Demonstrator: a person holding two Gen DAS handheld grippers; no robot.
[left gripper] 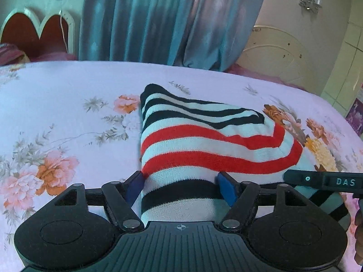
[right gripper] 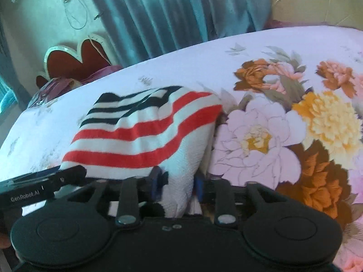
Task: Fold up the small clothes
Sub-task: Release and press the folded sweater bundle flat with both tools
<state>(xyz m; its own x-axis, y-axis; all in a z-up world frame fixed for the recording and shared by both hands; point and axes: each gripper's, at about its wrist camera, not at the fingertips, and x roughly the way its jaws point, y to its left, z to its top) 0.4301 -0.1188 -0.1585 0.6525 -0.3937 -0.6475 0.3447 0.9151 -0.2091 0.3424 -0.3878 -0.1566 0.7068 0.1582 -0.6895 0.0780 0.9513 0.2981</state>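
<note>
On the floral bedsheet (left gripper: 68, 95), a striped knit garment (left gripper: 204, 136) lies bunched, red, black and white bands, near edge lifted toward both claws.

Left claw (left gripper: 181, 184): jaws wide, straddling the near black-and-white band. Blue pads (left gripper: 226, 188) sit at either side of the cloth; cannot tell whether they press it. Reads as released rather than clenched.

Right claw (right gripper: 178, 182): jaws narrow, a pinched white fold (right gripper: 181, 181) of the garment standing up between them. Looks to be grasping it, though the view is blurred.

Handling, by judgement: light, soft, stretchy knit. It will sag and slide on the sheet, holds no crease unless pressed flat. Best taken at a hem or corner, through both layers, with the two claws well apart so the edge stays taut.

Views differ: the left wrist view shows the full stripe pattern, the far tip of the garment, and the right claw's body intruding at right. The right wrist view shows the garment's right edge dropping to the sheet beside large printed flowers (right gripper: 256, 136), and the left claw's casing at lower left. Curtain (left gripper: 158, 18) behind the bed in both.
</note>
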